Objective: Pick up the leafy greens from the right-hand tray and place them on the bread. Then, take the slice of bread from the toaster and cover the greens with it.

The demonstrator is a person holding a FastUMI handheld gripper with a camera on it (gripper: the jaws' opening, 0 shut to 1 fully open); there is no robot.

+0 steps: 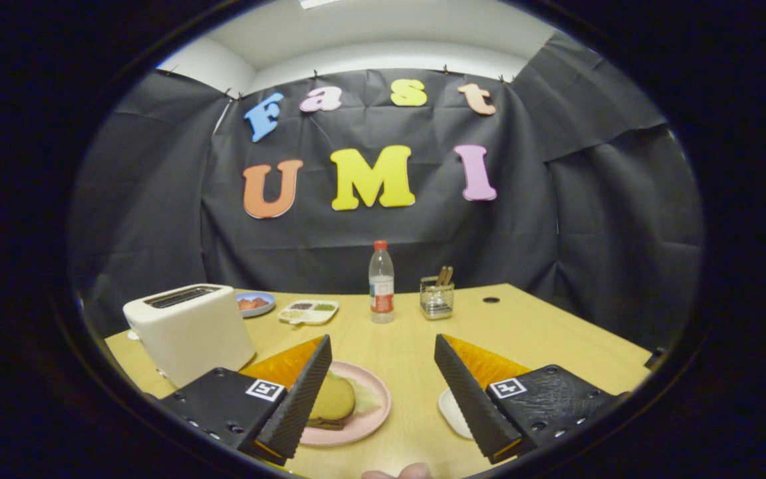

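Gripper point(380, 382) fingers spread wide w/ nothing between; bread point(334, 401) over greens point(366, 398) on pink plate point(373, 426) sits lower centre-left by left finger, toaster point(187, 329) further left.

A tan bread slice point(334, 401) lies flat over pale leafy greens point(364, 399) on a pink plate point(371, 426) near the table's front edge. The white toaster point(187, 329) stands upright toward the table's left edge.
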